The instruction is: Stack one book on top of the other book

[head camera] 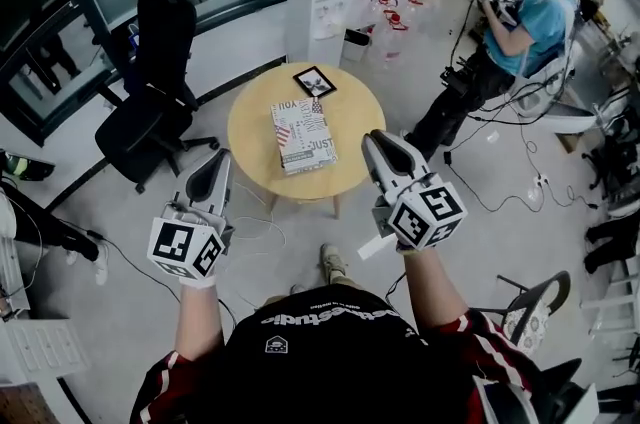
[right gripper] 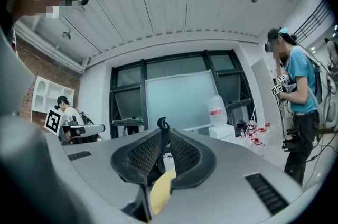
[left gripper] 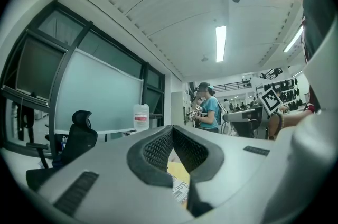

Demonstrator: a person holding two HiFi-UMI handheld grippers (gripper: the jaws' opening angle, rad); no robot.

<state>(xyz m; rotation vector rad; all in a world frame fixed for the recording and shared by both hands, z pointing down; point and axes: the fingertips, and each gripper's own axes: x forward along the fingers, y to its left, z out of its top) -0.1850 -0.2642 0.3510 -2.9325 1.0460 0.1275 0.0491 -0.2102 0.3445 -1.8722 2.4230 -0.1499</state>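
Note:
A round wooden table carries two books lying apart. A large one with a white, red and black printed cover lies in the middle. A small black-edged one lies at the far rim. My left gripper hangs level off the table's near left edge, its fingertips together on nothing. My right gripper is held higher by the near right edge, its tips also meeting and holding nothing. In the left gripper view a strip of the printed book shows below the jaws; in the right gripper view only the table shows there.
A black office chair stands left of the table. A white water dispenser is behind it. A person in a blue shirt stands at the back right with cables on the floor. Another chair is near my right side.

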